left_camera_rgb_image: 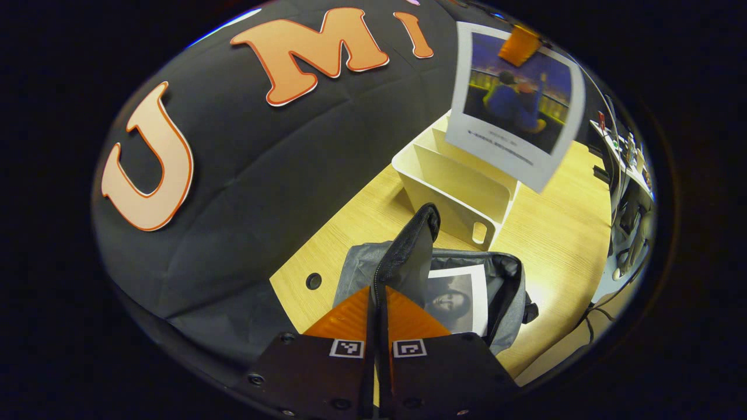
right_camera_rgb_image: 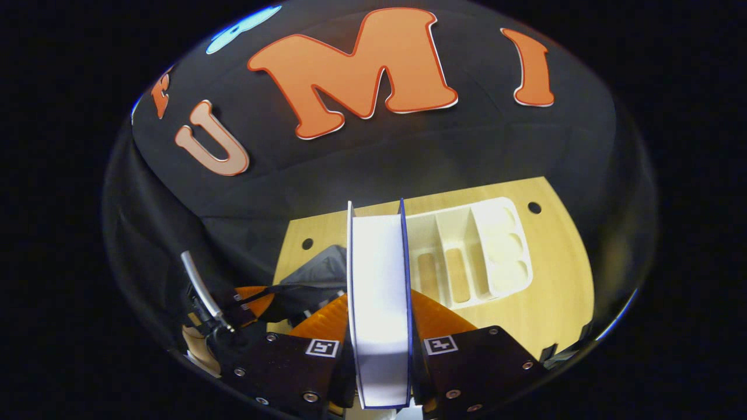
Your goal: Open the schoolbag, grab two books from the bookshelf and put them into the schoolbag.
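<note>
While our left gripper [left_camera_rgb_image: 378, 309] pinches the bag [left_camera_rgb_image: 502, 280] flap at lower centre, our right gripper [right_camera_rgb_image: 379, 326] clamps the second book [right_camera_rgb_image: 378, 303] by its edge. We judge the book stiff, light, best gripped near the spine; the bag soft. One book [left_camera_rgb_image: 458, 300] lies inside; the shelf [left_camera_rgb_image: 455, 186] stands behind on the wooden table [left_camera_rgb_image: 554, 233].

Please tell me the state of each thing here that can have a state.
Schoolbag: open, flap held up.
First book: inside the schoolbag.
Second book: held in the air.
Bookshelf: empty.
Left gripper: shut on the flap.
Right gripper: shut on the second book.
</note>
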Tool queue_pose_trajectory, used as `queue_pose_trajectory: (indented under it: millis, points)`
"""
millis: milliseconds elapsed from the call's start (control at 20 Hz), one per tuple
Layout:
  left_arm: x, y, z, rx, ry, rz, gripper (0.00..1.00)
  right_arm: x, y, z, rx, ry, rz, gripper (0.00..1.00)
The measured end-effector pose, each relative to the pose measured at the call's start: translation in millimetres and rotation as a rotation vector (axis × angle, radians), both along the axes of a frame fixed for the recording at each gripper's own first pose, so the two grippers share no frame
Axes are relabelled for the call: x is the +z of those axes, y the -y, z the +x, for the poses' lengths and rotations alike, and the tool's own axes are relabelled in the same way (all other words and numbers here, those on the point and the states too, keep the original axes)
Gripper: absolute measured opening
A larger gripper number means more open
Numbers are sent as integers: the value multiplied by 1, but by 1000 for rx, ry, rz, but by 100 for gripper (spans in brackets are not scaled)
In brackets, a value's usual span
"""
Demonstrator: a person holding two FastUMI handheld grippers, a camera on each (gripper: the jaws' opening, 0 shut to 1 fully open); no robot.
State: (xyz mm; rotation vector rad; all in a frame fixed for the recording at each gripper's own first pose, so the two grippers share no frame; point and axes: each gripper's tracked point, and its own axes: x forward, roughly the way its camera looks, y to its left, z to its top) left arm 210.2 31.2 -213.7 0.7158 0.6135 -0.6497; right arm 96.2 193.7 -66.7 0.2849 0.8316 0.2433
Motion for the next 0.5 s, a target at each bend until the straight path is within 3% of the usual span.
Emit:
queue_pose_trajectory:
  millis: [150,500]
  points:
    - [2,0,-2,-3,2,10,4,-33,-8,-31,-12,-54,108,39]
    - [5,9,-7,-24,-12,29,4,-142,-46,-49,-109,-210,446,38]
